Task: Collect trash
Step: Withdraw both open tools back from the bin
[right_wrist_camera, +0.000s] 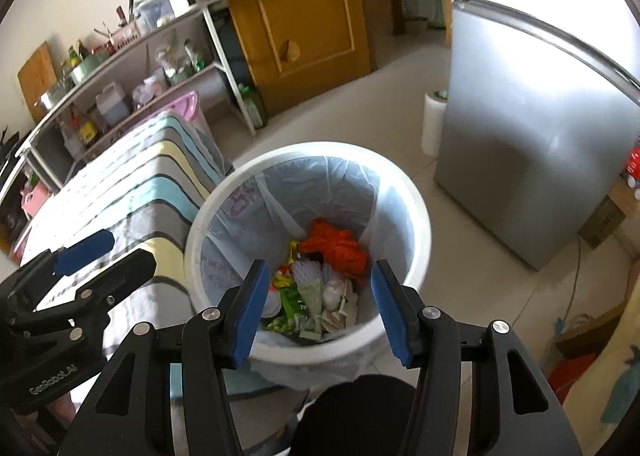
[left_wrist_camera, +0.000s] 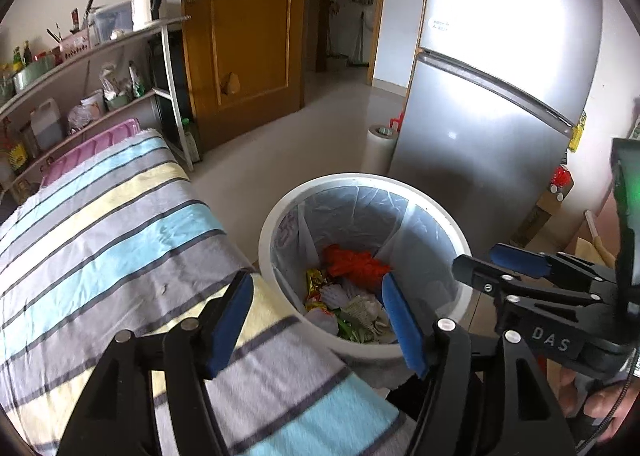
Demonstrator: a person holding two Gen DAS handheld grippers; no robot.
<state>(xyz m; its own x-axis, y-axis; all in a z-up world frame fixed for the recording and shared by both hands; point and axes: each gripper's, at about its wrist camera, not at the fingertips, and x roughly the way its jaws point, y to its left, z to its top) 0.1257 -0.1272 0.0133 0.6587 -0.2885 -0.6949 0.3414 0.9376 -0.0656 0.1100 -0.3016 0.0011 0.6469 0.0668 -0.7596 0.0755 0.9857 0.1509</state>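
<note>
My own left gripper [left_wrist_camera: 316, 316] blocks part of the bin [left_wrist_camera: 276, 224]: 1 blue pad [left_wrist_camera: 400, 320] covers the trash [left_wrist_camera: 348, 296] at its right side, and my arms hide the near rim. In the right wrist view, my right gripper [right_wrist_camera: 316, 308] does the same, its 2 pads [right_wrist_camera: 250, 308] framing the trash [right_wrist_camera: 320, 288], so the wrappers at the bottom cannot be told apart. The striped cloth [left_wrist_camera: 120, 224] runs off the lower edge. The fridge [left_wrist_camera: 500, 76] is washed out by glare, and its label is too small to read. The shelf [left_wrist_camera: 80, 56] is cut by the left edge; its bottles are too small to identify.
</note>
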